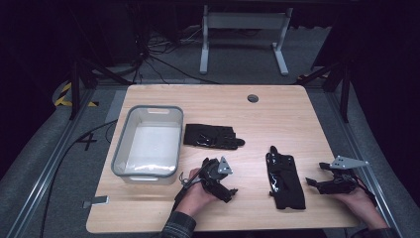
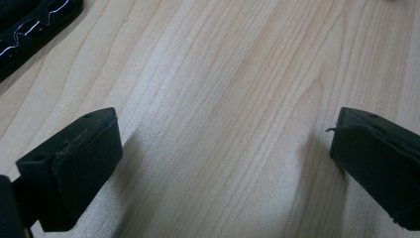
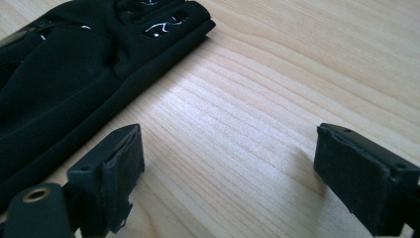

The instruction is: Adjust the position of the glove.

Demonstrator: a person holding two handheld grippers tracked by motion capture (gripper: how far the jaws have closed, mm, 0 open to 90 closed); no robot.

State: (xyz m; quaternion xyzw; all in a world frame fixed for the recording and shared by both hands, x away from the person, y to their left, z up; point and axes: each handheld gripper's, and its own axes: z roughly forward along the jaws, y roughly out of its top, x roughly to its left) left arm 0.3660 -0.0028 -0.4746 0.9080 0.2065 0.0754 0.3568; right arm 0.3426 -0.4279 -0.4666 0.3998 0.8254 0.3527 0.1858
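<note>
1. Nearest the person, the left gripper (image 1: 224,184) rests low on the wooden worktop (image 1: 277,111), jaws spread wide and empty.
2. The right gripper (image 1: 317,174) sits near the right edge, jaws apart, grasping nothing.
3. Between them lies a black glove (image 1: 284,178), just beside the right gripper.
4. Farther off, a second glove (image 1: 212,136) lies beside a grey tub (image 1: 149,142).
</note>
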